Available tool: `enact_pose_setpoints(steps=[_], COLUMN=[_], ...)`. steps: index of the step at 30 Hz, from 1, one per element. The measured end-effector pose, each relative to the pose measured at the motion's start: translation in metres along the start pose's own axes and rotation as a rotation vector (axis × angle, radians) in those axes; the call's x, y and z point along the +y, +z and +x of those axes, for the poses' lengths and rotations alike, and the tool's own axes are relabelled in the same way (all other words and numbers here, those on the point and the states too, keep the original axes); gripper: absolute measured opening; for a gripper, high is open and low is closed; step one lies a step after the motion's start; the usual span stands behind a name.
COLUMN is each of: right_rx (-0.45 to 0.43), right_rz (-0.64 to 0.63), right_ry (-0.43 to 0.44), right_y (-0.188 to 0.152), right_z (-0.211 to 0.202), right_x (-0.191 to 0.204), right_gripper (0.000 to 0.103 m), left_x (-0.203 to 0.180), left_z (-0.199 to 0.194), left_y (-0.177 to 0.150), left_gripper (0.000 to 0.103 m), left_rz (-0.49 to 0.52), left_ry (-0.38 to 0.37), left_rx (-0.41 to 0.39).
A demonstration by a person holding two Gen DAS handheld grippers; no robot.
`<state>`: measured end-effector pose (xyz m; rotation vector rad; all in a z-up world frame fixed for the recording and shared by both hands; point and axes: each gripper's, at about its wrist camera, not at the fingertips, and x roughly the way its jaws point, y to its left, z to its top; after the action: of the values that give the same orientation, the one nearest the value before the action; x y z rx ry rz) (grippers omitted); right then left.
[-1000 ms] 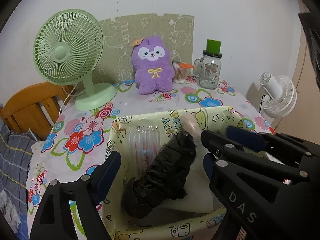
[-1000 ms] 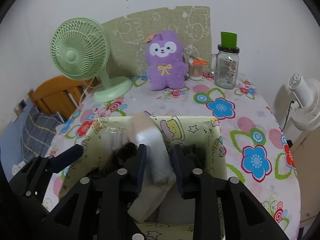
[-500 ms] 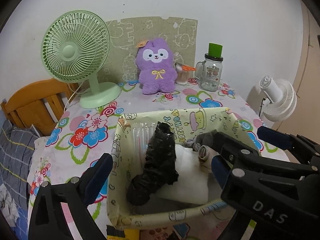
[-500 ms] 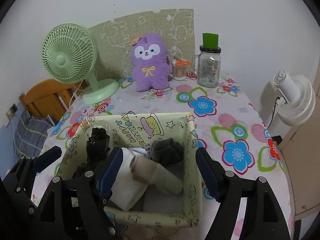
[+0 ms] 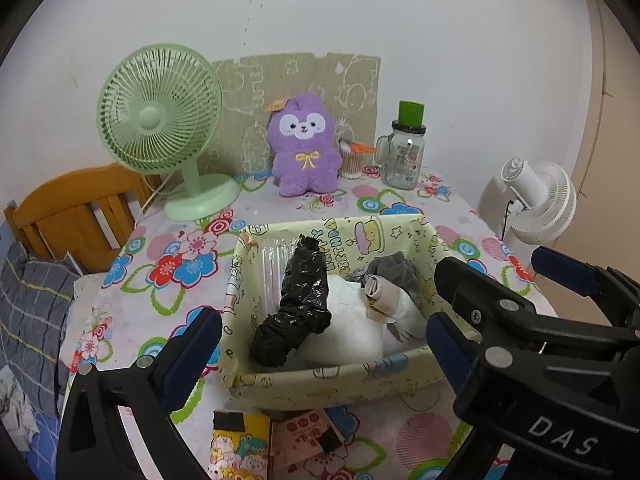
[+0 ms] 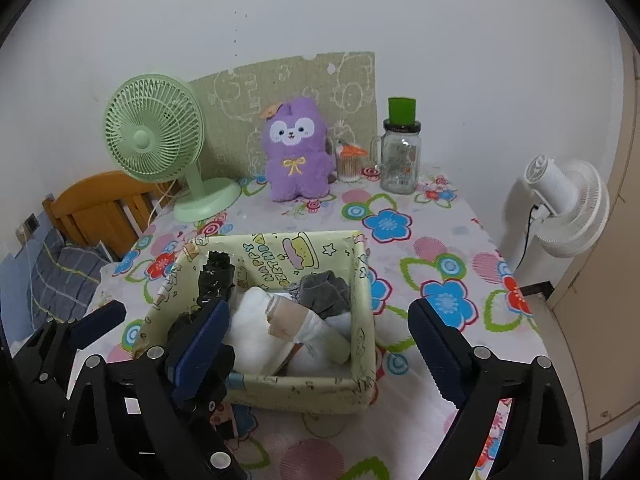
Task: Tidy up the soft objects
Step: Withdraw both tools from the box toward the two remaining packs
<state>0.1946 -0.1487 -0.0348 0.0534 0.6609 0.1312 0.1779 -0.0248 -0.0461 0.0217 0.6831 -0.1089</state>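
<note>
Nearest us, only the left wrist view shows the small cartoon packets lying before the box. Both the left gripper and the right gripper have just been opening; we see their jaws wide apart, holding nothing. The black bag roll, white bundle and grey sock sit in the yellow box on the flowered tablecloth. Beyond stand a purple plush and green fan.
</note>
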Motion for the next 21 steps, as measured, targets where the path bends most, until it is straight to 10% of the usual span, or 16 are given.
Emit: enact_pose_setpoints(steps=[21], right_rx=[-0.135], right_rz=[-0.043], right_ry=[-0.002], right_y=[-0.018], right_z=[-0.086], right_x=[0.015], right_gripper=[0.1], left_x=[-0.008], left_z=[-0.076], left_y=[-0.015], left_gripper=[0.103], left_rz=[0.011], left_ry=[-0.013], left_rx=[-0.11])
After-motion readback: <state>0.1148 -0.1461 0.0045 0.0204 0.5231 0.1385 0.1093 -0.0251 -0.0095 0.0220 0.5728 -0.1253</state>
